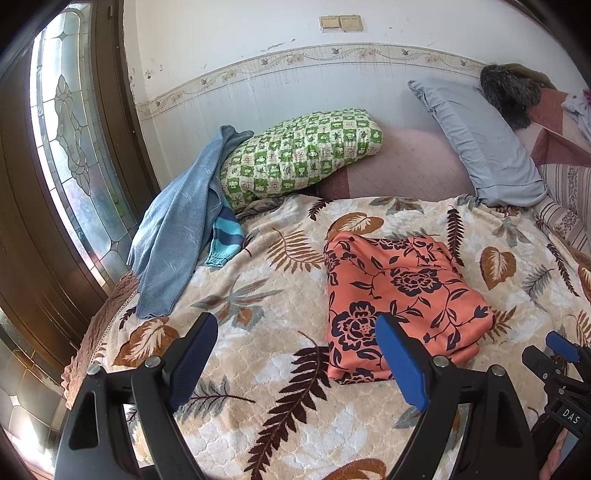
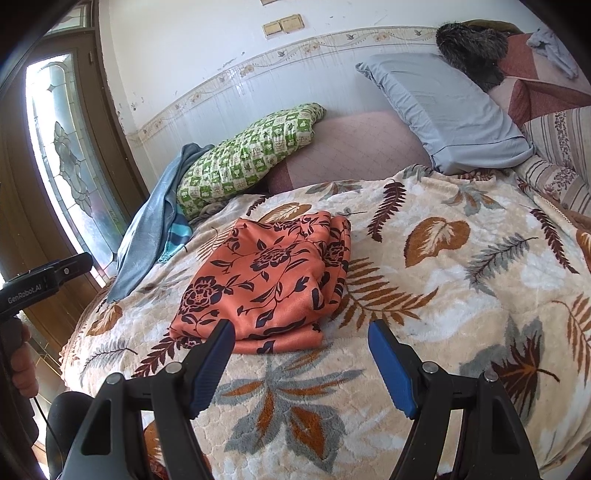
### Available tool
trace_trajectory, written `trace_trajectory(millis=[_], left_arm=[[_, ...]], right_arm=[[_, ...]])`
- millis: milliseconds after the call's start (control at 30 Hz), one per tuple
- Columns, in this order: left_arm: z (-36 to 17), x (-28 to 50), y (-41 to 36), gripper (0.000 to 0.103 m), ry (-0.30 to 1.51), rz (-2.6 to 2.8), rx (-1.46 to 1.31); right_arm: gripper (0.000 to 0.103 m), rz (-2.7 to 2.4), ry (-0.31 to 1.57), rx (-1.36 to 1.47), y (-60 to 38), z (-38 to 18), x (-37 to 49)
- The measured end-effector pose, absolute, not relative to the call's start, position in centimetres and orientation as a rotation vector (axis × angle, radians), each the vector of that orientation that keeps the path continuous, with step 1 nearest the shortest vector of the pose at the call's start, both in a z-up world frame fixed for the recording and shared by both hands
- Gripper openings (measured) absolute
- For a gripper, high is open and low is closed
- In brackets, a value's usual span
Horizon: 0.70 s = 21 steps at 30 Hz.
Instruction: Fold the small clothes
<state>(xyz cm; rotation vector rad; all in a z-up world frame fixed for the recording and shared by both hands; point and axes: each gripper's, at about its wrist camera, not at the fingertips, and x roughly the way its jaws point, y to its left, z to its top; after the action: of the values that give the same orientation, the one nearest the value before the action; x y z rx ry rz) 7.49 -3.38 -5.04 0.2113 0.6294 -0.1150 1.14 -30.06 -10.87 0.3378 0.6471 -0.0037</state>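
Folded orange garment [image 2: 269,280] sits mid-blanket [image 2: 461,314], finished by the look of it.
Left claw [image 1: 295,354] and right claw [image 2: 301,354] hover spread, empty; blue sweater [image 1: 173,236] at blanket's window-side edge likely next.

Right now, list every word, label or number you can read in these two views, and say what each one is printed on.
"DAS" — white letters on a small black plate on the right gripper, seen in the left wrist view.
"GenRobot.AI" — pale letters along the black body of the left gripper, seen in the right wrist view.
The wall switches carry no readable marking.
The folded orange garment bears only a flower print, no text.
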Motion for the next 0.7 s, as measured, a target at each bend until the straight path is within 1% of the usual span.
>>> trace_trajectory(millis=[700], left_arm=[[-6.3, 7.9, -3.7, 0.088, 0.663, -0.114, 0.222]], right_arm=[[0.078, -0.004, 0.663, 0.330, -29.9, -11.3, 1.6]])
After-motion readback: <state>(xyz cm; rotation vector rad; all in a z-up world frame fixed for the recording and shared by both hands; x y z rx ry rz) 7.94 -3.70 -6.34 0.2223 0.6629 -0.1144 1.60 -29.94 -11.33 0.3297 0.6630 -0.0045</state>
